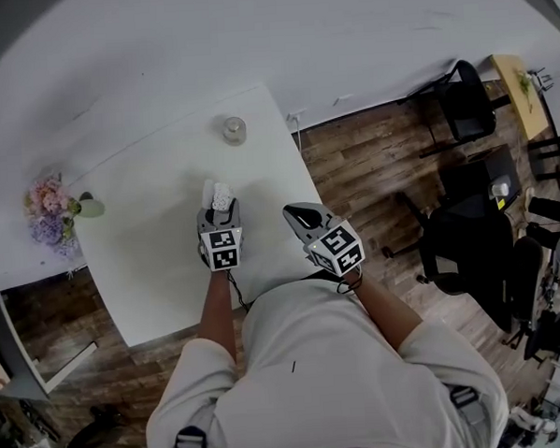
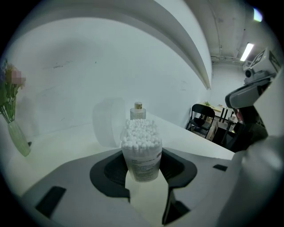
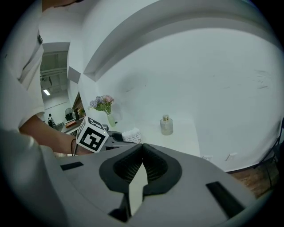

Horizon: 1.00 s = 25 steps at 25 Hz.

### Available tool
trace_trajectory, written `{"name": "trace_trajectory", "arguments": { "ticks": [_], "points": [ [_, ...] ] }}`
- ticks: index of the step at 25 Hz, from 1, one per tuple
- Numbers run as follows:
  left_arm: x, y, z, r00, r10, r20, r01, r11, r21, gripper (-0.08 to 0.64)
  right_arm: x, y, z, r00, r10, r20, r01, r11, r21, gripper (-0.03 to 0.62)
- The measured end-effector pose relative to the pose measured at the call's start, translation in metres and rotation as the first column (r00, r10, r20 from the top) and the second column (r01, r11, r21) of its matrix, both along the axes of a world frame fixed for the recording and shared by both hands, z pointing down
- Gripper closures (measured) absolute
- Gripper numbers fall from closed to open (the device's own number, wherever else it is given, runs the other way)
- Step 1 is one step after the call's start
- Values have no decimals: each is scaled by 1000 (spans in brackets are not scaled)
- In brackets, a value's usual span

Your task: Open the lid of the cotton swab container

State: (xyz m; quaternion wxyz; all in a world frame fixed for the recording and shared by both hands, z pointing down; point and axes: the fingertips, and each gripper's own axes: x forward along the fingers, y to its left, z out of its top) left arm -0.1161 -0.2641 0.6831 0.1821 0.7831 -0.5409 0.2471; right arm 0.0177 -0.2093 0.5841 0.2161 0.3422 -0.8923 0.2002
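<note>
Jaws of left gripper (image 2: 142, 170) tight on cotton swab container (image 2: 141, 137); jaws of right gripper (image 3: 142, 150) flush together.

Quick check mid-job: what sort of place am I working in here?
Probably an office or lab workroom: a white table against a plain wall, with black office chairs standing on a wood floor.

From above the person (image 1: 316, 376), one camera looks steeply down on the white rectangular table (image 1: 149, 235) and the brown wooden floor (image 1: 370, 157) to its right. A second rides low on the left gripper (image 2: 142, 165), just behind its jaws, facing the far white wall (image 2: 88, 66), with the clear round tub of cotton swabs (image 2: 141, 150) very near. A third rides on the right gripper (image 3: 142, 148), turned leftwards over the table. All three catch the small gold-capped glass bottle (image 1: 234, 130) at the far side.
</note>
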Motion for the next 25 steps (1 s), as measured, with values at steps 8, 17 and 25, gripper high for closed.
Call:
{"name": "trace_trajectory", "arguments": {
  "ticks": [8,17,25],
  "points": [
    [0,-5,22,1000,11,24,-11,1000,-21,351,-12,9,3,1000,-11,-11,11,1000,-9,597],
    [-2,6,38,999,20,31,-17,997,-74,348,-19,24,3,999,-24,-31,24,1000,-14,597],
    [-13,19,33,999,-21,-41,18,996,-82,290,-29,41,11,998,-26,-57,24,999,-35,597]
  ]
}}
